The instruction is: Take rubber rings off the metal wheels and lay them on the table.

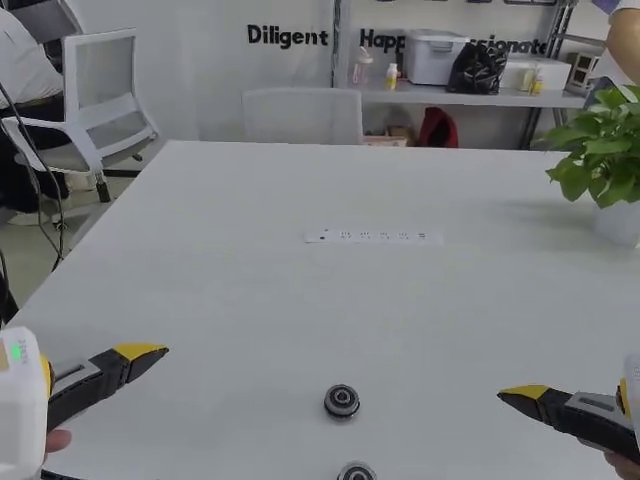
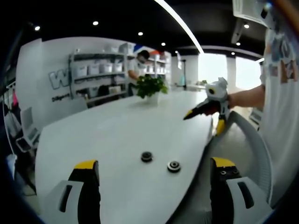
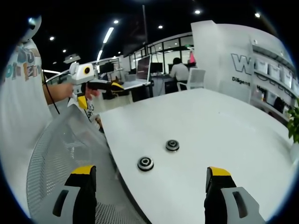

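Two small metal wheels with black rubber rings lie on the white table (image 1: pixel 250 250). One wheel (image 1: pixel 341 401) (image 2: pixel 147 157) (image 3: pixel 172 145) sits a little in from the front edge. The other wheel (image 1: pixel 356 472) (image 2: pixel 174 166) (image 3: pixel 145 163) lies right at that edge. My left gripper (image 1: pixel 135 355) (image 2: pixel 154 163) hovers at the table's near left, open and empty, well left of the wheels. My right gripper (image 1: pixel 525 395) (image 3: pixel 151 171) is held at the near right, open and empty, with both wheels between the two grippers.
A white power strip (image 1: pixel 372 236) lies mid-table. A potted plant (image 1: pixel 600 150) stands at the far right edge. White chairs (image 1: pixel 100 90) stand at the left and far side, with shelves (image 1: pixel 470 95) behind. A mesh chair back (image 3: pixel 70 154) is close by the near edge.
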Tool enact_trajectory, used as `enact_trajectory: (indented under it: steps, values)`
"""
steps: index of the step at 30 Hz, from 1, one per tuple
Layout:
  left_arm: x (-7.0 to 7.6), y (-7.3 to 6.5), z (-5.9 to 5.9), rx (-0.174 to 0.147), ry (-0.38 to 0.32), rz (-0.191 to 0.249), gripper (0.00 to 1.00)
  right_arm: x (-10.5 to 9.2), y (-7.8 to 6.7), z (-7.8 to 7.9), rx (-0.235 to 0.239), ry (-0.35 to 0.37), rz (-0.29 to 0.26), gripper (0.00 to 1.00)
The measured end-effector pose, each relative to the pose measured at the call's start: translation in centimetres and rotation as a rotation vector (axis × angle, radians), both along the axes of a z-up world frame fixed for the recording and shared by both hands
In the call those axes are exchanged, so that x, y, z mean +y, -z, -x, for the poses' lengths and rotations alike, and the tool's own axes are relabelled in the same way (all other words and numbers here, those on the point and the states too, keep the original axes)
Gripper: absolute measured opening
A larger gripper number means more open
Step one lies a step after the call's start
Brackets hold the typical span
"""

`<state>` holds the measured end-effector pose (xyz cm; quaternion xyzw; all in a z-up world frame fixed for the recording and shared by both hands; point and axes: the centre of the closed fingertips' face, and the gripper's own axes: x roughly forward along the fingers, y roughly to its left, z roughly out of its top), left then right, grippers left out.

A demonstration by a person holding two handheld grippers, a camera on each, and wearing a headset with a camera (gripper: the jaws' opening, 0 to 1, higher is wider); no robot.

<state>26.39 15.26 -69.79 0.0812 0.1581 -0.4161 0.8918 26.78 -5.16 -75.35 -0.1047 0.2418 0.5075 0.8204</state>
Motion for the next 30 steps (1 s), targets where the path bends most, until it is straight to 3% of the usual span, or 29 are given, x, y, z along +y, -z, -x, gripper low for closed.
enact_trajectory:
  steps: [15,30]
  values:
    - [1.1,0.3,-1.6,-0.011,-0.046,-0.016,1.00,0.3,0.3,-1.3,-0.014,-0.050,0.005,0.97]
    - [0.0,0.5,-2.8,-0.022,-0.001,-0.038,1.00,0.8,-0.6,-2.9,-0.055,-0.071,0.000,0.97]
